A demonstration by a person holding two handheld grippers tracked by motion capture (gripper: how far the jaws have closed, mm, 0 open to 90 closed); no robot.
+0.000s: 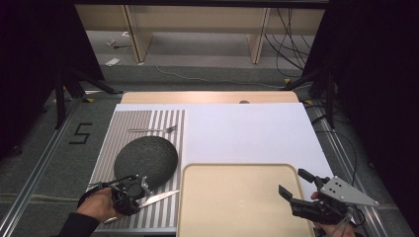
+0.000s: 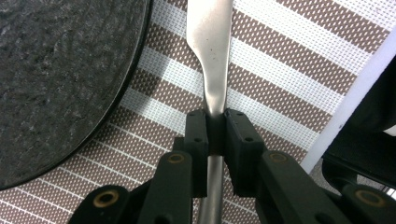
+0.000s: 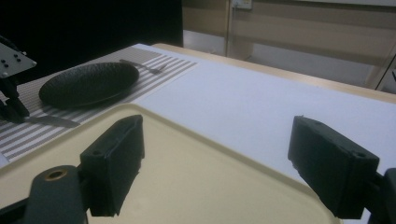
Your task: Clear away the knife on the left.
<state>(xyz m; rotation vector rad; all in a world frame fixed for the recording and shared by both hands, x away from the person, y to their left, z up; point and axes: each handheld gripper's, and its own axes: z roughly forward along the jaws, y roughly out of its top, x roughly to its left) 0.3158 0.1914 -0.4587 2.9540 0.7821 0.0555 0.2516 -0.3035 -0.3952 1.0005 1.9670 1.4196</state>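
My left gripper (image 1: 143,186) is shut on the handle of a silver knife (image 1: 159,197) that lies on the striped placemat (image 1: 143,123), just right of the black plate (image 1: 146,160). In the left gripper view the knife (image 2: 211,51) runs up from between the closed jaws, with the plate (image 2: 60,79) at the left. A fork (image 1: 153,130) lies on the mat beyond the plate. My right gripper (image 1: 295,183) is open over the right end of the empty beige tray (image 1: 237,197). In the right gripper view the gripper (image 3: 217,163) has nothing between its jaws above the tray (image 3: 187,177).
A white sheet (image 1: 247,133) covers the table to the right of the mat. Past the wooden far edge (image 1: 207,97) lie floor, cables and furniture legs. Dark curtains stand on both sides.
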